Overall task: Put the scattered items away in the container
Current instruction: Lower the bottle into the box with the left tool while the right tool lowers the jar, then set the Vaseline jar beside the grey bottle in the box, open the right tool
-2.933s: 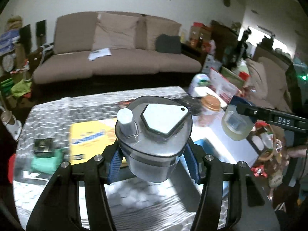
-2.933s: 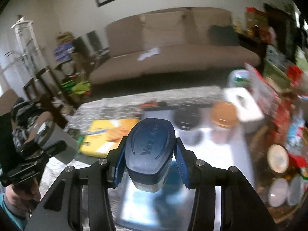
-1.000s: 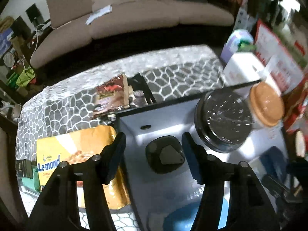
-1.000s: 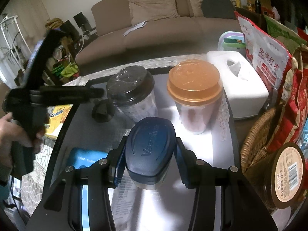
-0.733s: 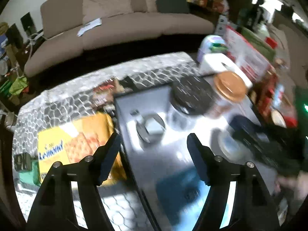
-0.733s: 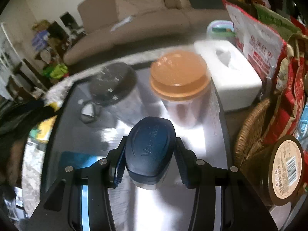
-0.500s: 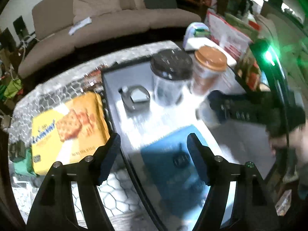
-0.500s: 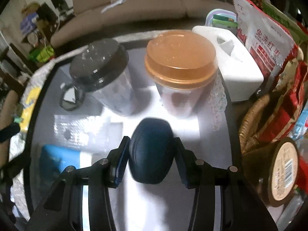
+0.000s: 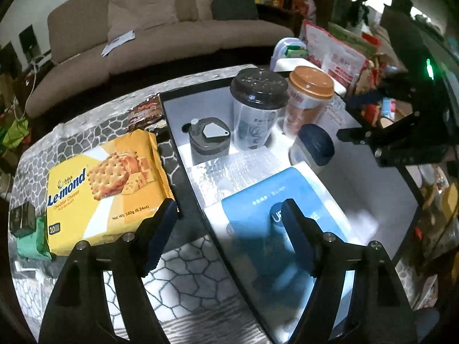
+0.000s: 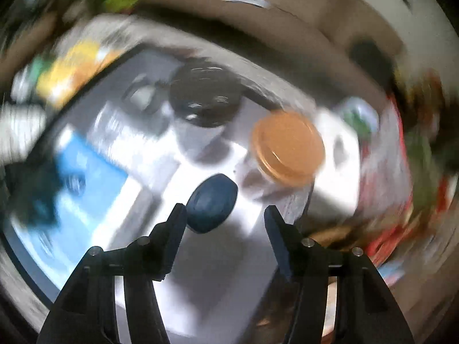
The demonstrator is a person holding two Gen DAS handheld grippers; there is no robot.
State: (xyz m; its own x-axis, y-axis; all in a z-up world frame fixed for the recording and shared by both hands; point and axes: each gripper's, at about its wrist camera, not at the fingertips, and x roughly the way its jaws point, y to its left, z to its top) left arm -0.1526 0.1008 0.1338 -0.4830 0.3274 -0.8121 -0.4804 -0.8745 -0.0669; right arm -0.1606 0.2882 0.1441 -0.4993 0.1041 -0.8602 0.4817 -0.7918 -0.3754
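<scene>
The dark-rimmed tray [image 9: 183, 154] holds a grey dispenser [image 9: 208, 140], a black-lidded cup [image 9: 258, 109], an orange-lidded cup [image 9: 308, 100], a blue-capped Vaseline jar [image 9: 314, 149] and a blue box [image 9: 284, 223]. My left gripper [image 9: 226, 223] is open and empty, above the tray's left rim. A yellow Le-mond cracker pack [image 9: 103, 183] lies on the table left of the tray. My right gripper [image 10: 225, 220] is open and empty, raised just behind the jar [image 10: 212, 206]; that view is blurred. It also shows in the left wrist view [image 9: 370, 117].
A dark snack wrapper [image 9: 146, 111] lies behind the cracker pack. A small black box [image 9: 21, 219] and a green item [image 9: 28, 243] sit at the table's left edge. A white tissue box [image 10: 338, 154], red snack bags [image 9: 332, 51] and a sofa [image 9: 143, 34] lie beyond.
My left gripper let go of the grey dispenser in the tray and drew back. My right gripper set the Vaseline jar down, opened and is pulling away fast.
</scene>
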